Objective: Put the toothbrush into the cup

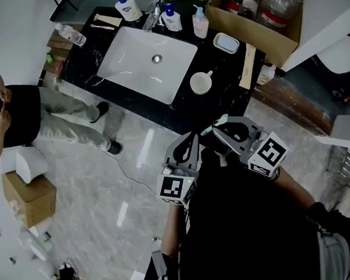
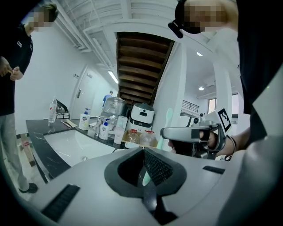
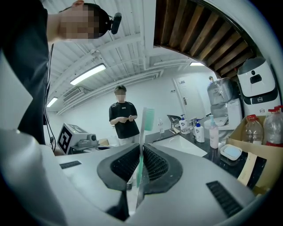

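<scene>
Carry stage; nothing is placed yet. The right gripper [image 3: 140, 151] pinches the toothbrush [image 3: 148, 119] between its pads. The shaft stands upright, with the mint head above the jaws and the handle end hanging below. In the head view the brush head [image 1: 220, 121] pokes out ahead of the gripper, over the floor and just short of the counter [image 1: 185, 114].

The left gripper [image 2: 143, 152] has its jaws pressed together with nothing gripped. It is held just beside the right one and has no job at present.

The cup [image 1: 201, 83], a white mug, sits upright on the black counter just right of the sink [image 1: 132, 63], well apart from the brush. Its mouth is open and looks empty.

Judgement on the next move:
- Bring the right gripper forward over the counter until the handle end hangs above the mug's mouth.
- Lower the handle inside the rim, then part the jaws.
- The mouth is narrow against a long, dangling handle, so centring should come before descent; a knock on the rim could tip the mug.

A bystander stands at the counter's left end, clear of the path.
</scene>
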The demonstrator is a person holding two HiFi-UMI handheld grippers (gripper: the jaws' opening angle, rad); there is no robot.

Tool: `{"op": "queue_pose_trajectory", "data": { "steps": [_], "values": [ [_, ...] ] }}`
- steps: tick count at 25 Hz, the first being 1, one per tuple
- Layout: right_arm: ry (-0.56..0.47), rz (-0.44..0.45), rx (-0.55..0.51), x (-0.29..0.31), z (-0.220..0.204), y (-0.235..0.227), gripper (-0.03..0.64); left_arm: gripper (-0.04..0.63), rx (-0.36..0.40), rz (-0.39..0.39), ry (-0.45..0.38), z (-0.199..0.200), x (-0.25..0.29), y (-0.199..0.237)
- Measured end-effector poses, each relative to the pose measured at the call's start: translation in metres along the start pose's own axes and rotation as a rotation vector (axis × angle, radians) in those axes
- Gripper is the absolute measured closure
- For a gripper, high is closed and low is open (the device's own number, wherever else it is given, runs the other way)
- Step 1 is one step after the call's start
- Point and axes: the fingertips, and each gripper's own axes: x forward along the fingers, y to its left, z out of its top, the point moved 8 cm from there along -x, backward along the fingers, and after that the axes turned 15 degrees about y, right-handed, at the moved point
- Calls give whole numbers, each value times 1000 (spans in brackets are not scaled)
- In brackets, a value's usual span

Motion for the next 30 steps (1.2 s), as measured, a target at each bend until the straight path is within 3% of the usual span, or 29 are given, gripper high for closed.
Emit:
{"op": "queue_pose_trajectory", "data": {
  "steps": [8,19,30],
  "values": [
    [-2,-33,16,10,10,-14,578,584,-11,-4,4,11,9,28],
    [3,25,-4,6,25,-55,578,584,-42,39,25,31,41,22],
    [-15,42,28,8,26,-96,578,584,-15,60,92,27,80,19]
  ]
}}
